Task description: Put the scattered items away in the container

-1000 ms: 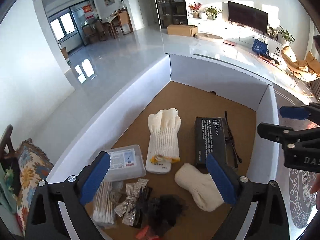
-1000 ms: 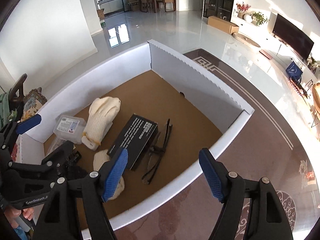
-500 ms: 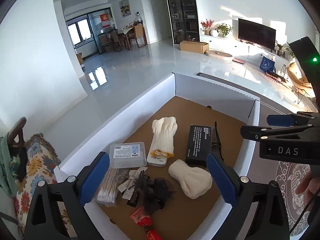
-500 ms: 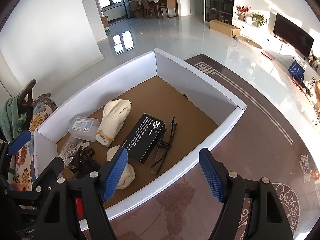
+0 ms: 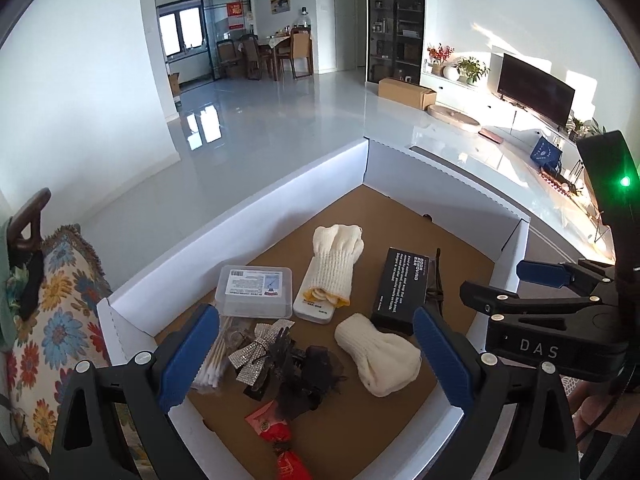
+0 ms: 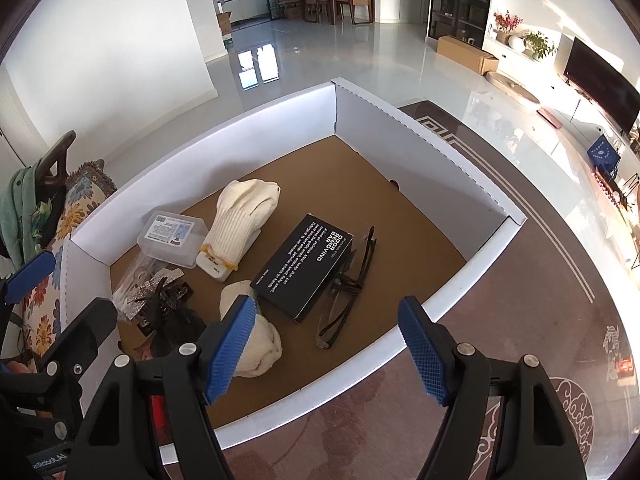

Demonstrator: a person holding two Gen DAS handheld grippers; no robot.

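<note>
A white-walled cardboard box (image 5: 280,188) (image 6: 420,120) holds two cream gloves (image 5: 336,264) (image 5: 378,354), a black carton (image 5: 402,288) (image 6: 306,262), black glasses (image 6: 352,280), a clear plastic case (image 5: 256,291) (image 6: 172,236), cotton swabs (image 5: 214,362), a glitter bow (image 5: 258,346), a black hair net (image 5: 308,376) and red wrappers (image 5: 276,436). My left gripper (image 5: 312,356) is open and empty above the box's near end. My right gripper (image 6: 324,348) is open and empty above the box's near right wall; it also shows in the left wrist view (image 5: 536,284).
The box sits on a brown patterned rug (image 6: 540,320) on a glossy white floor. A floral cushion (image 5: 52,320) and a dark wooden chair back (image 6: 52,164) are at the left. A TV (image 5: 536,90) and low console stand far right.
Both grippers have pulled back and up from the box, so more of its near end and the red wrappers show. Both stay open and empty.
</note>
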